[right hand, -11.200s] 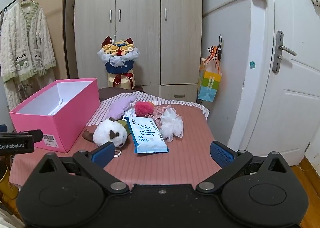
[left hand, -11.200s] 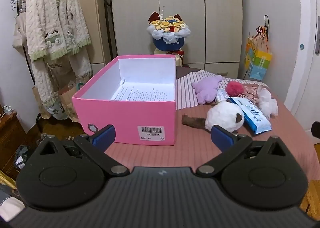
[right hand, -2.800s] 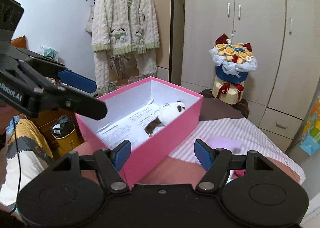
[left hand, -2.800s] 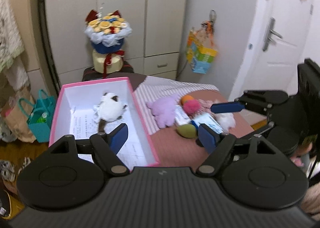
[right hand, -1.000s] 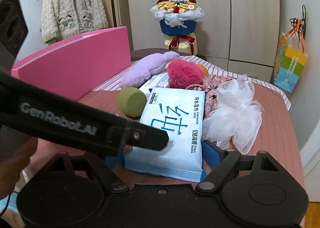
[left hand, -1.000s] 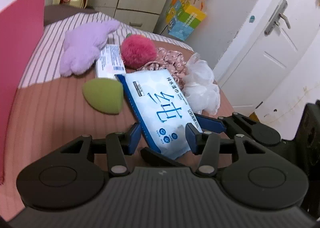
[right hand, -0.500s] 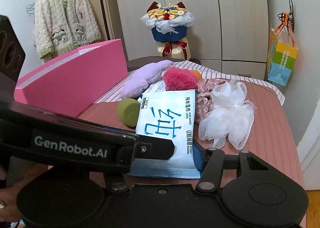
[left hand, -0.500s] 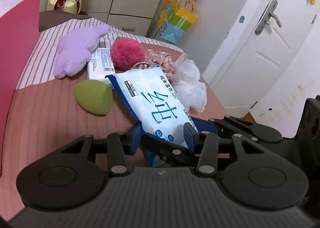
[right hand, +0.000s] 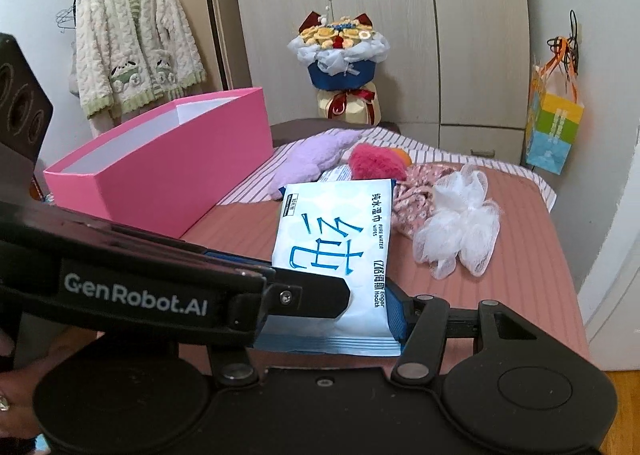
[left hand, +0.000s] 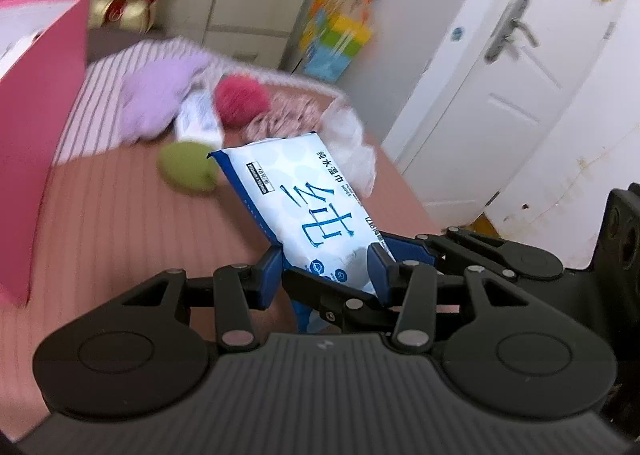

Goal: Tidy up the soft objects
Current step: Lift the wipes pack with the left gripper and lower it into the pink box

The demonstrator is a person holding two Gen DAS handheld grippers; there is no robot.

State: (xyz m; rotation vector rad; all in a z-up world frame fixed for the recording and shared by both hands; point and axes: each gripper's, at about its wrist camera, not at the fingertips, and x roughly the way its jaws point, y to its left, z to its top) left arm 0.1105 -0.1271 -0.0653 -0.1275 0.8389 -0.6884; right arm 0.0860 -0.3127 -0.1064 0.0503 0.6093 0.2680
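A blue-and-white wet-wipes pack point(right hand: 332, 251) sits low in the centre of the right wrist view, its near end pinched by both the left gripper point(left hand: 326, 269) and the right gripper point(right hand: 332, 315), whose jaws have just been closing on it. Its long axis runs away from the grippers toward the upper middle of the frame. The open pink box point(right hand: 168, 171), the likely destination, lies at centre left, just beside the pack.

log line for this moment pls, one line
phase: lifting wipes pack toward pink box | left gripper: shut on pack | right gripper: jaws just closed on pack | pack: near end raised
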